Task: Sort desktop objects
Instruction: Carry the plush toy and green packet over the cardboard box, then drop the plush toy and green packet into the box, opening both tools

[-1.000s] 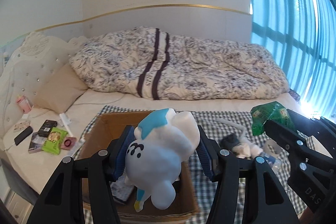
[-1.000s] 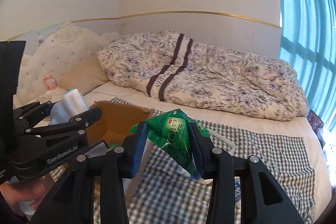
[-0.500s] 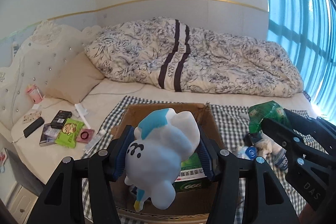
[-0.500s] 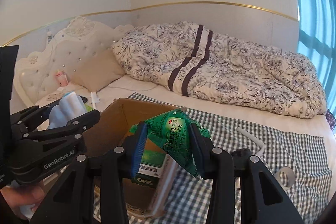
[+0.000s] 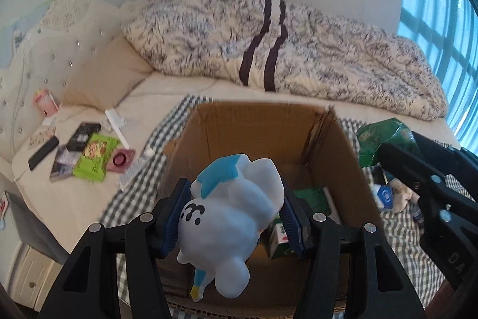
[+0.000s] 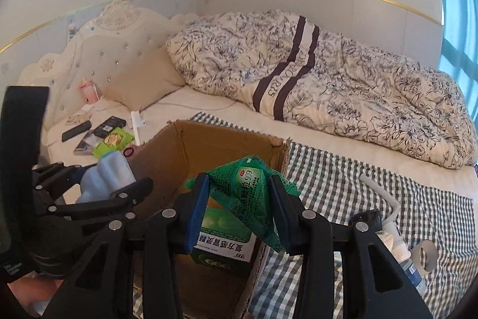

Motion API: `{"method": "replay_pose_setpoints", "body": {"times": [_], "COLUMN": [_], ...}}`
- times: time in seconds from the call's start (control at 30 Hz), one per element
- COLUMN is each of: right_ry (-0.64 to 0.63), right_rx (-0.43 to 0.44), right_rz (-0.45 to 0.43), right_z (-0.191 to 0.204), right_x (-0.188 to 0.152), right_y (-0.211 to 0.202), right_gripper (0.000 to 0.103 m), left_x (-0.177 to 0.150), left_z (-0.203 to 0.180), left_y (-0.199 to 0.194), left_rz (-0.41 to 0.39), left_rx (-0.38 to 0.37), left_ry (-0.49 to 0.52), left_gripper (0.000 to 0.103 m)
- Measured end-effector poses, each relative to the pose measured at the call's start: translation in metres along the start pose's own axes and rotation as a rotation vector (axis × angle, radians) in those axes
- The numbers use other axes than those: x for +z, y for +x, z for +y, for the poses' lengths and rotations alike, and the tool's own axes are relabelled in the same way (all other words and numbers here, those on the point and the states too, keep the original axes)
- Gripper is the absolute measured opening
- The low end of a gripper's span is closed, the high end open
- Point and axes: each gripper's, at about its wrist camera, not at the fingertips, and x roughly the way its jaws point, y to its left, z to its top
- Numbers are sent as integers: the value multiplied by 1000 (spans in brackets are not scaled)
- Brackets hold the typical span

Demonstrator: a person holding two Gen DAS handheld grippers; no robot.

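Observation:
My left gripper (image 5: 234, 217) is shut on a pale blue and white squishy toy (image 5: 230, 217), held upside down above the near side of an open cardboard box (image 5: 257, 127). My right gripper (image 6: 239, 211) is shut on a crumpled green medicine packet (image 6: 251, 193), hanging over the box's right part (image 6: 227, 139). Inside the box lies a green and white medicine carton (image 6: 227, 241). The right gripper and its packet (image 5: 385, 139) show at the right of the left wrist view. The left gripper with the toy (image 6: 104, 178) shows at the left of the right wrist view.
The box stands on a checked cloth (image 6: 343, 178) spread over a bed. Small items (image 5: 391, 196) lie on the cloth right of the box, among them a white tube (image 6: 385, 193) and a tape roll (image 6: 424, 256). A remote, books and a green pack (image 5: 92, 160) lie left. A patterned quilt (image 5: 298, 50) fills the back.
Both grippers have moved left and forward with their loads, so the cardboard box now sits beneath them and looks larger. Their grips are unchanged.

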Motion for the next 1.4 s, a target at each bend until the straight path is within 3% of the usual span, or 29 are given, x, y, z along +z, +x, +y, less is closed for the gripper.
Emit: {"method": "replay_pose_setpoints", "body": {"times": [0.3, 0.6, 0.67, 0.73, 0.83, 1.4], "right_ry": [-13, -47, -56, -59, -64, -9], "right_rx": [9, 20, 12, 6, -12, -79], "right_rz": [45, 57, 44, 30, -6, -118], "right_z": [4, 19, 22, 24, 24, -33], "right_x": [-1, -2, 0, 2, 6, 17], "right_y": [26, 39, 38, 34, 25, -35], "right_gripper": [41, 43, 50, 55, 72, 72], "left_x": [-8, -11, -11, -11, -9, 10], "left_z": [5, 16, 17, 18, 19, -17], "left_y": [19, 23, 22, 20, 18, -11], "left_rz": [40, 43, 41, 38, 34, -29], "left_rx": [13, 19, 20, 21, 22, -10], "left_ry": [-12, -23, -24, -24, -27, -10], "left_gripper": [75, 75, 75, 75, 75, 75]}}
